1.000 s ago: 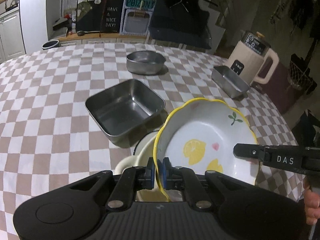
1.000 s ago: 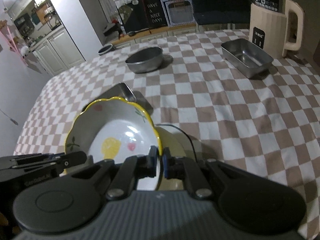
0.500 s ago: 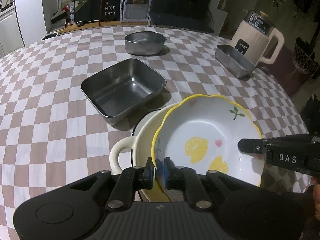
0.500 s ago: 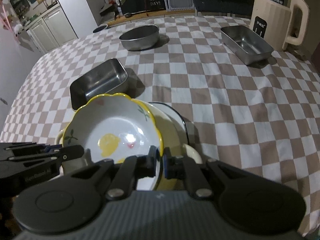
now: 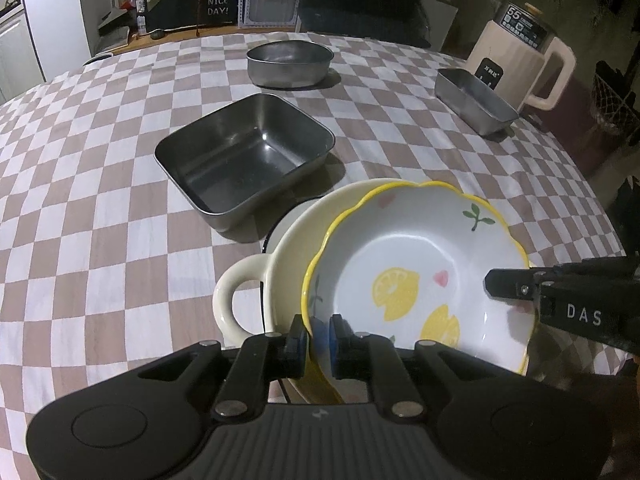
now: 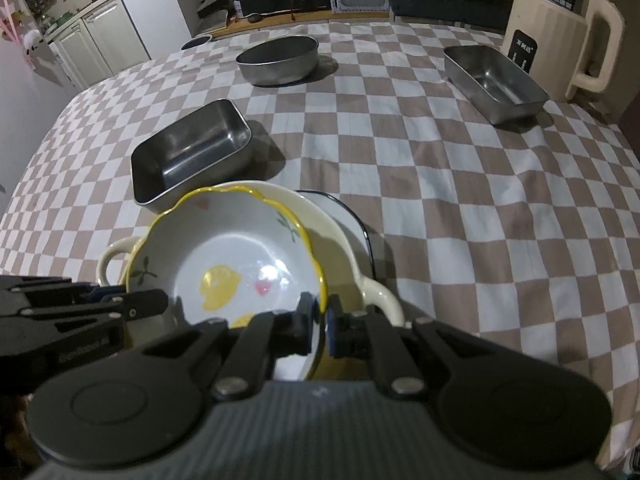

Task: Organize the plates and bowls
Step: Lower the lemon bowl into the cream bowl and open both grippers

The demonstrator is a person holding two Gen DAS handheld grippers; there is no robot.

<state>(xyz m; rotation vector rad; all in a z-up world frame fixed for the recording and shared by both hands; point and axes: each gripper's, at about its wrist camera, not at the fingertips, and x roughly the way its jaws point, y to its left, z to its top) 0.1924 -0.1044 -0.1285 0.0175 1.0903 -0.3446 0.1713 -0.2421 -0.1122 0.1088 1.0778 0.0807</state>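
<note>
You have the lemon bowl [image 5: 416, 276] pinched from both sides: your left claw [image 5: 319, 340] is closed on its near-left rim, and your right claw [image 6: 320, 322] is closed on the opposite rim. The bowl sits tilted inside the cream two-handled bowl [image 5: 288, 248], which seems to rest on a dark-rimmed white plate [image 6: 344, 216], though little of that shows. All this is at the near edge of the checkered bench [image 5: 100, 208]. Just beyond lies a square steel tray [image 5: 244, 152], farther off a round steel bowl [image 5: 289, 62], and at far right a narrow steel tray [image 5: 474, 102] beside a cream kettle [image 5: 520, 60].
</note>
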